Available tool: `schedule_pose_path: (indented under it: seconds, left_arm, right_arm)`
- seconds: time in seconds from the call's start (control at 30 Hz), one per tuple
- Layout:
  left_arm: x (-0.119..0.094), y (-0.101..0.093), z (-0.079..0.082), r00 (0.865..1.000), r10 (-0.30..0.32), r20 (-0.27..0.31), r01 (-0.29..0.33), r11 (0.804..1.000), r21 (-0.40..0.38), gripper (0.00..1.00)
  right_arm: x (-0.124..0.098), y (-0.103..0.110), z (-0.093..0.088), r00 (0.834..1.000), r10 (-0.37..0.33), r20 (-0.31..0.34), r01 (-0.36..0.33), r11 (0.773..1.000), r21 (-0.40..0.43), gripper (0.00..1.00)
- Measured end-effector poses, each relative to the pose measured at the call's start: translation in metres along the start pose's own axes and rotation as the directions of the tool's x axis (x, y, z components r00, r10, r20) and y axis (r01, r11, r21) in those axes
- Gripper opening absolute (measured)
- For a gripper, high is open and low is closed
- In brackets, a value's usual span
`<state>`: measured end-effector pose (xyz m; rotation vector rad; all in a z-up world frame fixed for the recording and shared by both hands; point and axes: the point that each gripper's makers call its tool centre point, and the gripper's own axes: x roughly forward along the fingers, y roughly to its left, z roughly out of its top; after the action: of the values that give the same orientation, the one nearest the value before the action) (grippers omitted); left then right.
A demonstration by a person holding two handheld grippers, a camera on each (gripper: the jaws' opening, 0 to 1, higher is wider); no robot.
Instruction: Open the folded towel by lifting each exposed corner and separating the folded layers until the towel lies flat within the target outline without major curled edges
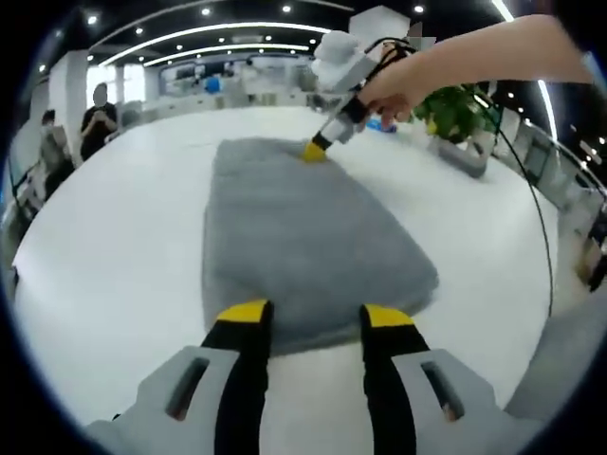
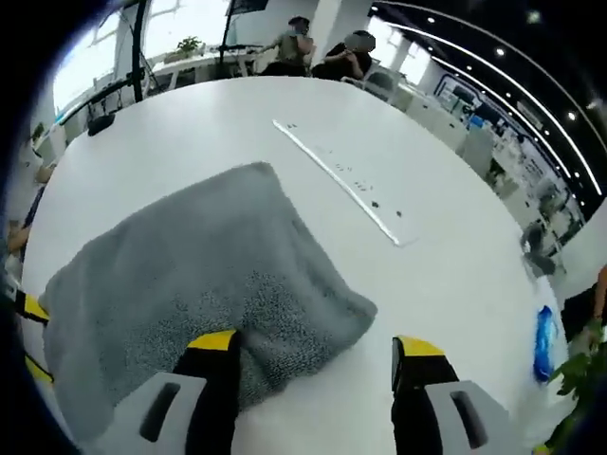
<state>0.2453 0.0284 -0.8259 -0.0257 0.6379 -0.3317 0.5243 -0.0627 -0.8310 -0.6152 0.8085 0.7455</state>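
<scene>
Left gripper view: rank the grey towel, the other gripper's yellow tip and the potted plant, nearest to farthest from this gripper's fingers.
1. Grey towel, its near edge right at the fingers.
2. Right gripper, at the towel's far edge.
3. Potted plant, beyond, upper right.

We are in a large open-plan office. A broad white tabletop [image 1: 114,246] stretches out before us, and a dark ceiling with long curved light strips [image 1: 223,33] and small round spotlights [image 1: 207,11] arches overhead. Past the tabletop's far edge, in the left gripper view, we see rows of white desks [image 1: 237,90] and a person standing [image 1: 98,118] by a white column [image 1: 68,100]. A green potted plant [image 1: 455,114] sits near the tabletop's right edge. In the right gripper view, two seated people [image 2: 322,52] work at desks beyond the far edge, with bright windows [image 2: 95,57] behind and more workstations [image 2: 465,104] along the right.
</scene>
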Motion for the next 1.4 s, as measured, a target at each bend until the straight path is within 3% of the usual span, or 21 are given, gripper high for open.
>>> schedule_pose_path:
  seconds: [0.2,0.27,0.33,0.47,0.67,0.77,0.97,1.03,1.13,1.2,1.3,1.33,1.4]
  left_arm:
    - [-0.002,0.002,0.007,0.999,-0.023,0.026,0.025,0.996,-0.091,0.36]
    - [-0.005,0.004,0.016,0.997,-0.023,0.078,0.034,0.99,-0.137,0.34]
    - [-0.009,0.004,0.025,0.992,-0.018,0.122,0.035,0.99,-0.138,0.34]
    - [-0.015,0.01,0.031,0.99,0.004,0.139,0.014,0.992,-0.123,0.34]
    - [-0.028,0.034,0.046,0.977,0.068,0.2,-0.036,0.987,-0.157,0.34]
    - [-0.039,0.045,0.051,0.971,0.093,0.221,-0.05,0.98,-0.194,0.34]
    - [-0.056,0.077,0.042,0.965,0.165,0.204,-0.117,0.967,-0.228,0.34]
    - [-0.059,0.083,0.044,0.961,0.185,0.207,-0.126,0.955,-0.268,0.34]
    - [-0.063,0.086,0.045,0.958,0.197,0.209,-0.138,0.954,-0.268,0.33]
    - [-0.066,0.094,0.044,0.957,0.221,0.19,-0.172,0.955,-0.243,0.31]
    - [-0.072,0.103,0.044,0.946,0.247,0.211,-0.193,0.949,-0.248,0.31]
    - [-0.074,0.104,0.047,0.939,0.262,0.223,-0.184,0.93,-0.318,0.31]
    - [-0.074,0.109,0.049,0.934,0.269,0.234,-0.193,0.933,-0.304,0.31]
  right_arm:
    - [0.0,-0.004,-0.002,0.999,-0.005,0.054,0.001,0.997,0.078,0.67]
    - [-0.002,-0.004,-0.006,0.997,0.001,0.077,-0.011,0.991,0.135,0.67]
    - [-0.002,-0.003,-0.009,0.997,0.008,0.083,-0.024,0.981,0.193,0.68]
    - [-0.005,-0.004,-0.01,0.994,0.013,0.113,-0.036,0.977,0.212,0.65]
    - [-0.022,0.007,0.006,0.978,0.022,0.208,-0.071,0.97,0.233,0.57]
    - [-0.039,0.024,0.011,0.966,0.053,0.254,-0.121,0.957,0.264,0.54]
    - [-0.083,0.081,0.022,0.922,0.106,0.373,-0.221,0.934,0.281,0.5]
    - [-0.094,0.101,0.024,0.912,0.126,0.39,-0.242,0.933,0.266,0.48]
    - [-0.1,0.114,0.026,0.909,0.124,0.398,-0.24,0.936,0.258,0.43]
    - [-0.109,0.131,0.029,0.898,0.14,0.417,-0.262,0.931,0.252,0.42]
    - [-0.127,0.168,0.032,0.883,0.171,0.437,-0.293,0.928,0.231,0.39]
    - [-0.131,0.185,0.033,0.877,0.182,0.445,-0.307,0.925,0.226,0.38]
    - [-0.133,0.203,0.033,0.874,0.195,0.446,-0.316,0.924,0.215,0.37]
